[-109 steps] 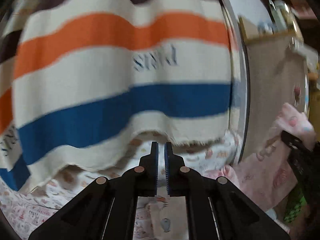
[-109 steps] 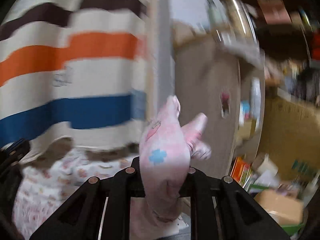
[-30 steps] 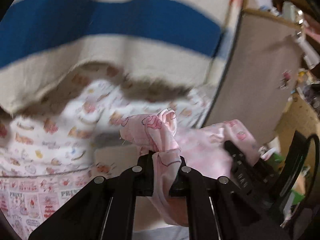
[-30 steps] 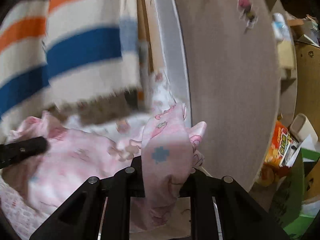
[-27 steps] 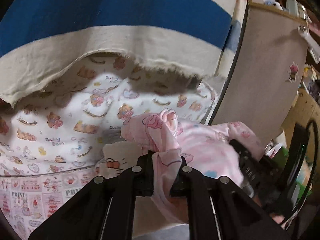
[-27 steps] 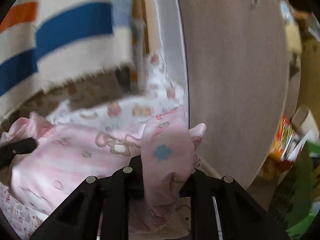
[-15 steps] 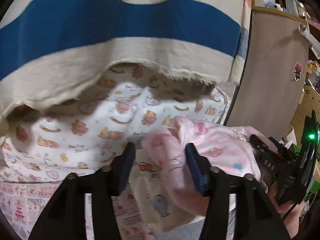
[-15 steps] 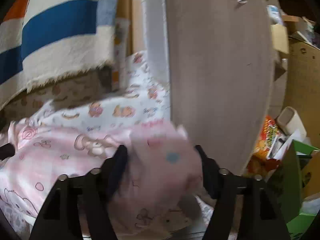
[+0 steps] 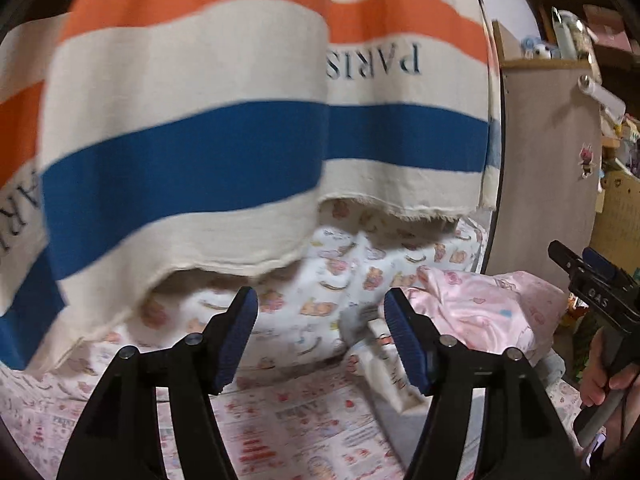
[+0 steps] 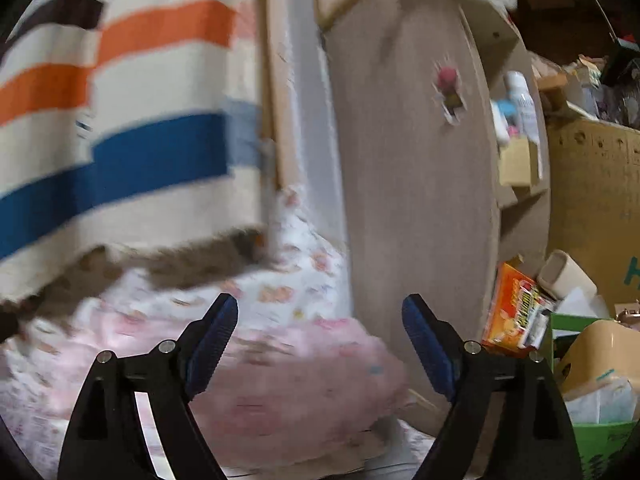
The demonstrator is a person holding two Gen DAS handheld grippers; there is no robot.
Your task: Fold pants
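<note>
The pink printed pants (image 9: 484,316) lie folded in a heap on the patterned bedding, to the right of my left gripper (image 9: 320,332). That gripper's jaws are opening, with nothing between them. In the right wrist view the pants (image 10: 304,376) lie low between and beyond the fingers of my right gripper (image 10: 320,340). Its jaws are also opening wide, and the pads stand clear of the cloth. The right gripper (image 9: 592,280) shows at the right edge of the left wrist view, held by a hand.
A striped cream, orange and blue cloth (image 9: 224,120) hangs over the back of the bed. A brown wooden panel (image 10: 416,184) stands upright right of the pants. Boxes, a green bin (image 10: 600,436) and clutter fill the far right. White bear-print bedding (image 9: 352,280) lies behind.
Both grippers were shut on the pink pants a second ago. Both have let go and opened, and the pants have dropped onto the bed. Both grippers have lifted and pulled back.
</note>
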